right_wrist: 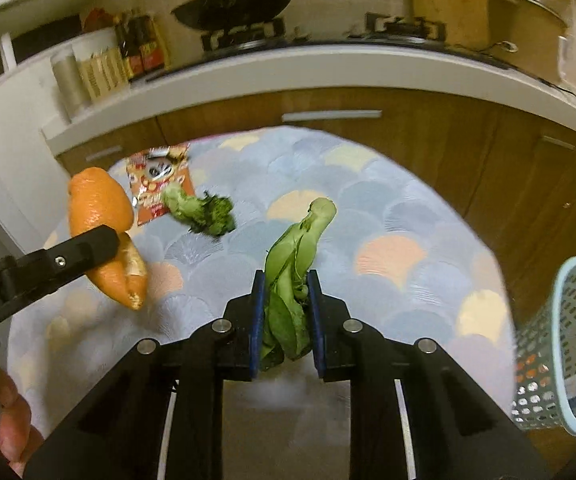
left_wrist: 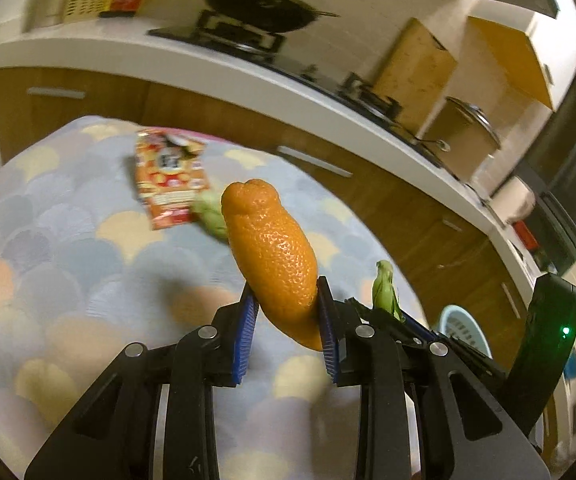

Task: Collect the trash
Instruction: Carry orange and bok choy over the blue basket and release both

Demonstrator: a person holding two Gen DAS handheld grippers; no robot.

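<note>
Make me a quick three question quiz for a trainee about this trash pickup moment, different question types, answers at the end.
1. True or false: the left gripper is shut on an orange peel.
2. Multiple choice: what does the right gripper hold? A) snack wrapper B) green leafy vegetable scrap C) broccoli piece
3. Short answer: which two pieces of trash lie on the patterned cloth?

Key
1. True.
2. B.
3. The snack wrapper and the broccoli piece, which overlaps the wrapper's edge. The light blue wastebasket stands to the right.
</note>
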